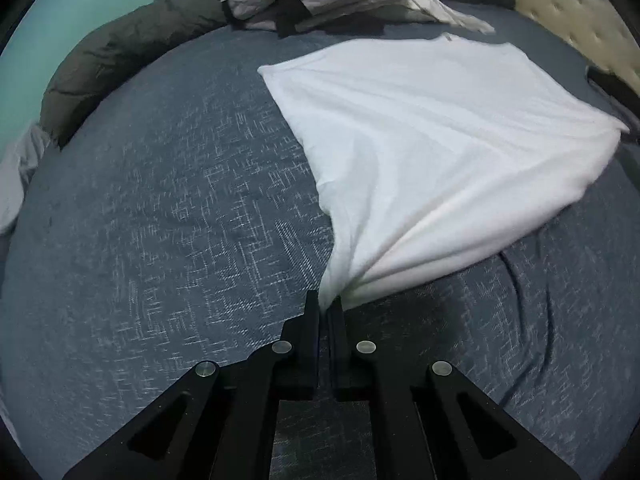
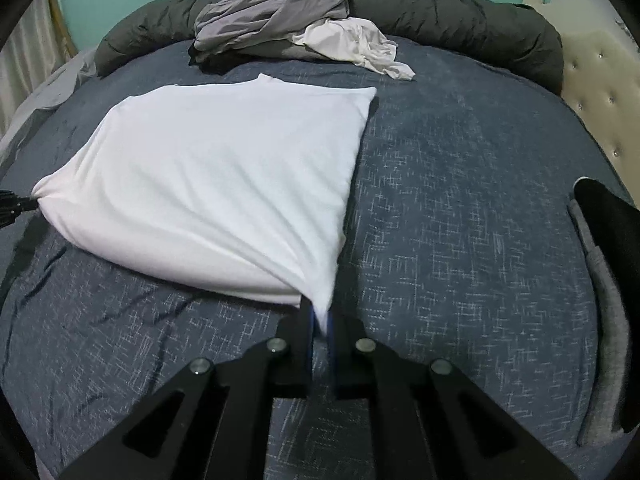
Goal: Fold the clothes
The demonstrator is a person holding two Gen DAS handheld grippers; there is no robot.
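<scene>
Crowding bed's far edge: clothes pile (image 2: pixel 276 16)

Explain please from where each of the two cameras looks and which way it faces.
Left wrist view: sits on the left gripper, looking down along its fingers at the blue patterned bedcover; its black jaws pinch a near corner of the white cloth garment.
Right wrist view: sits on the right gripper, facing likewise; its jaws pinch the other near corner of the garment; the left gripper shows at the left edge.
Shared: garment, bedcover, grey clothes pile.
</scene>
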